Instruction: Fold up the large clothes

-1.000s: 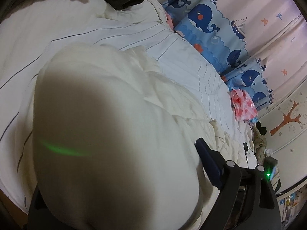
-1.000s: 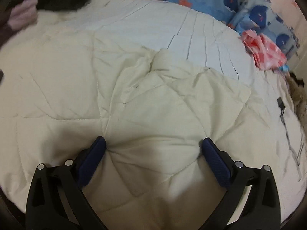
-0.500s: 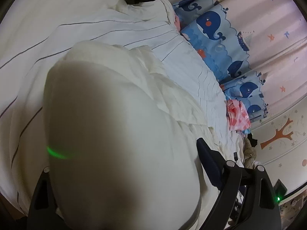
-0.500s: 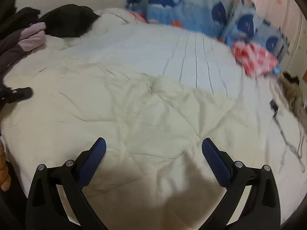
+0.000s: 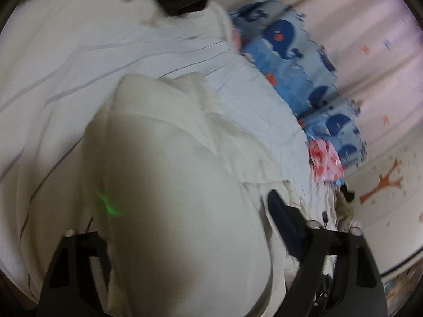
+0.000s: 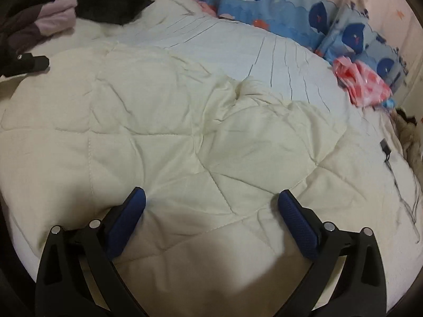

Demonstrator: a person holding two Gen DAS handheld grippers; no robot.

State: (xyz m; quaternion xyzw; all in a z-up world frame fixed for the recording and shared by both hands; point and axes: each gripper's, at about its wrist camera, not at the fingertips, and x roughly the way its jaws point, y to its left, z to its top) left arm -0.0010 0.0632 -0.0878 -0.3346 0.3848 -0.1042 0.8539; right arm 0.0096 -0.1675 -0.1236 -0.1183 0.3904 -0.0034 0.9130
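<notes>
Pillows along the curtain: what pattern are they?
Light blue with dark blue whales, clearest in the right wrist view.

On my right gripper [image 6: 210,211] I see two black plastic arms with long cut-out slots, each ending in a dark blue finger pad [image 6: 127,219] with a finely ribbed face. Small round silver screws sit in pairs at the joints where the pads meet the arms. My left gripper [image 5: 185,227] has the same black slotted frame and silver screw heads; only one of its blue pads [image 5: 284,219] shows, blurred, and a green light glints near the other arm.
</notes>
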